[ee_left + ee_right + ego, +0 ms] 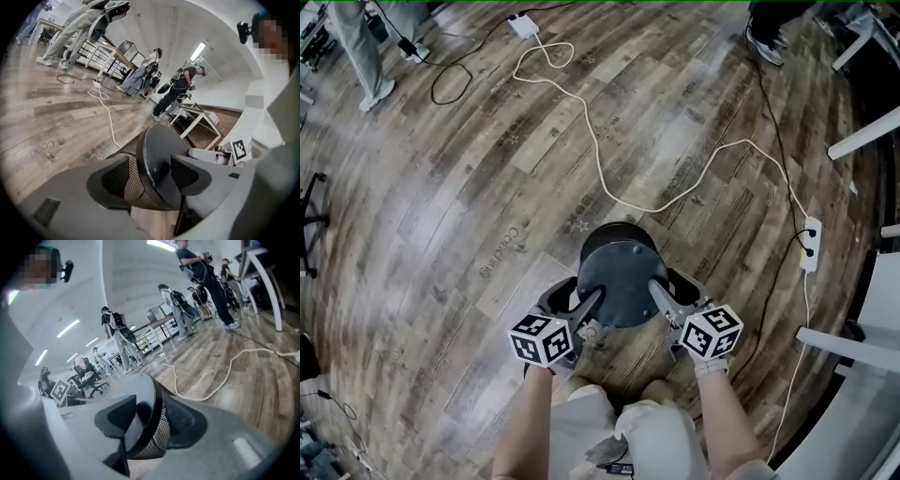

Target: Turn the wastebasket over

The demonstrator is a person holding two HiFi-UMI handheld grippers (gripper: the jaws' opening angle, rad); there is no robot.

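Firmly, left gripper (592,306) and right gripper (660,292) each pinch the wastebasket (621,272), one jaw on its solid base, one on the mesh.
It sits just before the person's knees on the wooden floor (441,169), with bare planks ahead and left. A white cable (600,159) loops beyond it and white furniture (862,141) crowds the right. Plank print (502,249) begins "Coach".
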